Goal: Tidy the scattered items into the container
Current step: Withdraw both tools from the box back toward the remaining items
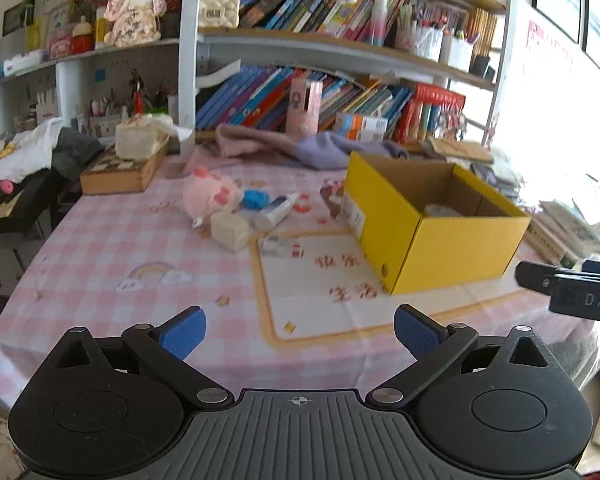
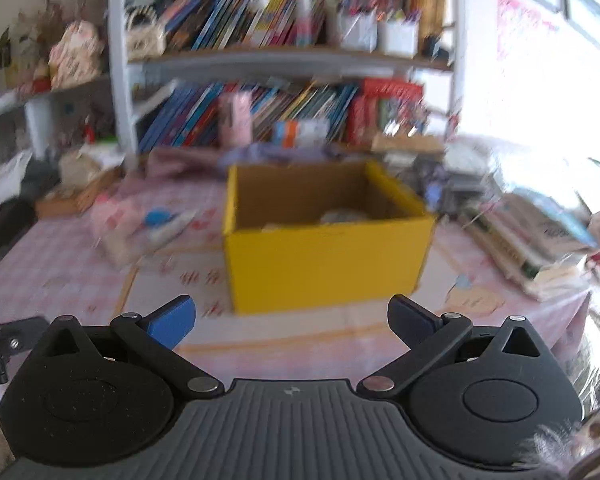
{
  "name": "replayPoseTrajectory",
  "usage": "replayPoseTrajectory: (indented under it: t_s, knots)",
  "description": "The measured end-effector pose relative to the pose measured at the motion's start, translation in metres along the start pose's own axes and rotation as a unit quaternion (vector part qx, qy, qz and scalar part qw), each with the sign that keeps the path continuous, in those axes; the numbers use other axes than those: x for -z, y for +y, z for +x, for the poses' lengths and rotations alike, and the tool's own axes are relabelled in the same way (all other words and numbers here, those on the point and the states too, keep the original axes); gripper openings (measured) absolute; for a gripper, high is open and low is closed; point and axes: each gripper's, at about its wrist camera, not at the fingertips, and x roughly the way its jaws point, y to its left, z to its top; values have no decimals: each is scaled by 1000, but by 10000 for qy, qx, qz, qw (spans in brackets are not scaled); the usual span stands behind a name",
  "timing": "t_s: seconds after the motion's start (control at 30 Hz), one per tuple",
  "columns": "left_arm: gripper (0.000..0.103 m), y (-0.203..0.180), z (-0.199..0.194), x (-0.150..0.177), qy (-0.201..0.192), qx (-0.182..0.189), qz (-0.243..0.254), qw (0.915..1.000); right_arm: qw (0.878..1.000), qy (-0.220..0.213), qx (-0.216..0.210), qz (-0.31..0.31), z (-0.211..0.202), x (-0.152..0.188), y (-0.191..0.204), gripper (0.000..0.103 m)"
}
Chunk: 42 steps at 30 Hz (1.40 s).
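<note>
Ribbed black plastic forms the near body of the left gripper, whose blue textured pads stand wide apart and hold nothing above the glossy pink-checked tablecloth; the right gripper, seen blurred, is likewise spread wide and empty. Farther off at right sits the open yellow cardboard box, brown inside, with something pale lying low in it. Left of it, clustered and touching, lie a fuzzy pink plush, a cream block, a white tube and a blue object.
</note>
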Motion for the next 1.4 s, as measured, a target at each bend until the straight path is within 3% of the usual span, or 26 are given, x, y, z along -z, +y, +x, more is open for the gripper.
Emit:
replayPoseTrajectory:
  t_s: [0.6, 1.0, 1.4]
  knots:
    - [102, 54, -17, 15, 182, -368, -106, 9991, 9941, 190, -851, -639, 10, 0, 85, 103]
    - [102, 64, -11, 14, 284, -330, -213, 9988, 9890, 391, -1090, -924, 22, -3, 102, 103]
    - [101, 74, 21, 1, 405, -388, -274, 9981, 9843, 623, -1216, -1115, 61, -13, 115, 100]
